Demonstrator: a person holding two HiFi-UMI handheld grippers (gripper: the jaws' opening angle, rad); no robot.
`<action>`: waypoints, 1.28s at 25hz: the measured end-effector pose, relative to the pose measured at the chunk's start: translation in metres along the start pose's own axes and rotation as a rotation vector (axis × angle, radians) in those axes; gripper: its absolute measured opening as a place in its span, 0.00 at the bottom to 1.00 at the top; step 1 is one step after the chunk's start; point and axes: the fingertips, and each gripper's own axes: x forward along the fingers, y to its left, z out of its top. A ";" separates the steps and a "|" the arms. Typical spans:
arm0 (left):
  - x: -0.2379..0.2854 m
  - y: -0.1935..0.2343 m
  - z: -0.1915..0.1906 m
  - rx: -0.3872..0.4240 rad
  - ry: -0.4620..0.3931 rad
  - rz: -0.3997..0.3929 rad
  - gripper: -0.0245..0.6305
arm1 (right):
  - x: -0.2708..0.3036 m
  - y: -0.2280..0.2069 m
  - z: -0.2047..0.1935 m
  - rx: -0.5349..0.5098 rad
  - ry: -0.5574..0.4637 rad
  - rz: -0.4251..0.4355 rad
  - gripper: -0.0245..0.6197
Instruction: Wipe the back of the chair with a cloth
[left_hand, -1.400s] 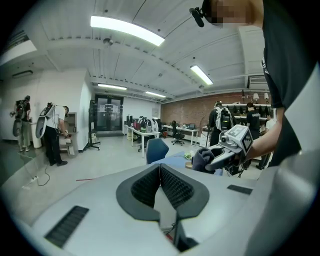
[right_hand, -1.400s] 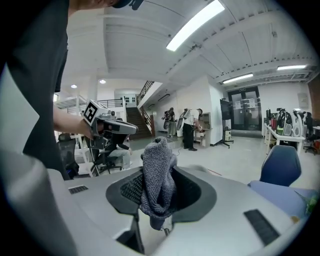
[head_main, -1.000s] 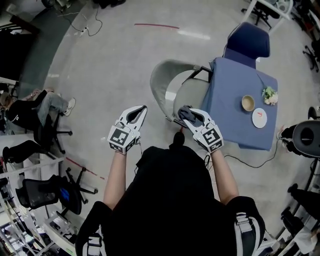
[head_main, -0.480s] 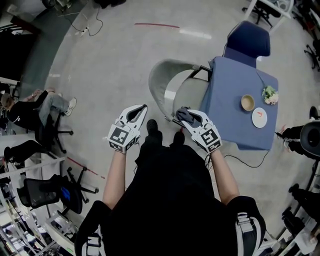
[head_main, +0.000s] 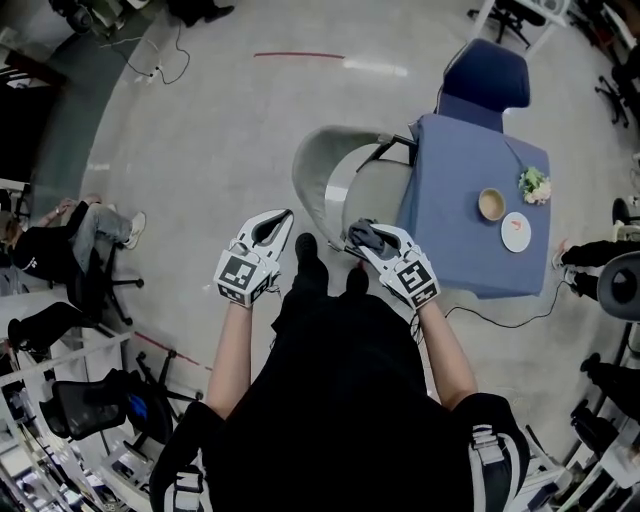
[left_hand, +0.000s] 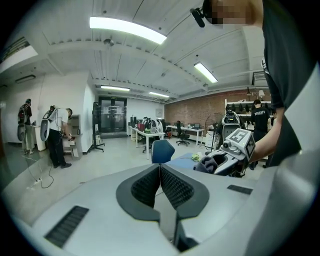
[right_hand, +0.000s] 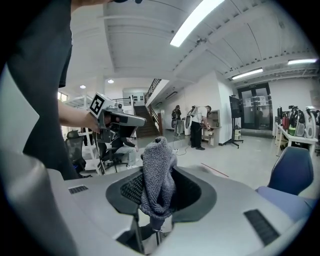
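A grey chair (head_main: 322, 165) with a curved back stands on the floor ahead, its seat tucked toward the blue-clothed table (head_main: 468, 215). My right gripper (head_main: 366, 236) is shut on a dark grey knitted cloth (head_main: 364, 234) and hovers by the near end of the chair back. In the right gripper view the cloth (right_hand: 158, 182) bulges up between the jaws of the right gripper (right_hand: 157, 175). My left gripper (head_main: 282, 219) is held left of the chair, apart from it. Its jaws meet with nothing between them in the left gripper view (left_hand: 160, 169).
On the table stand a bowl (head_main: 492, 204), a plate (head_main: 516, 231) and small flowers (head_main: 535, 185). A blue chair (head_main: 486, 75) sits beyond the table. A seated person (head_main: 70, 235) and office chairs are at the left. My feet (head_main: 306, 250) are just short of the grey chair.
I have stepped forward: a foot now shows between the grippers. The right gripper with the cloth has edged left and up along the chair back. The left gripper has hardly moved.
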 end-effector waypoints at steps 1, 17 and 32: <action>0.000 0.006 -0.004 -0.008 0.002 -0.006 0.07 | 0.007 0.002 0.000 0.002 0.009 -0.002 0.27; 0.022 0.170 -0.008 -0.031 0.027 -0.149 0.07 | 0.167 0.000 0.039 0.036 0.103 -0.023 0.27; 0.123 0.239 -0.042 -0.033 0.101 -0.290 0.07 | 0.265 -0.061 -0.001 0.056 0.176 -0.039 0.27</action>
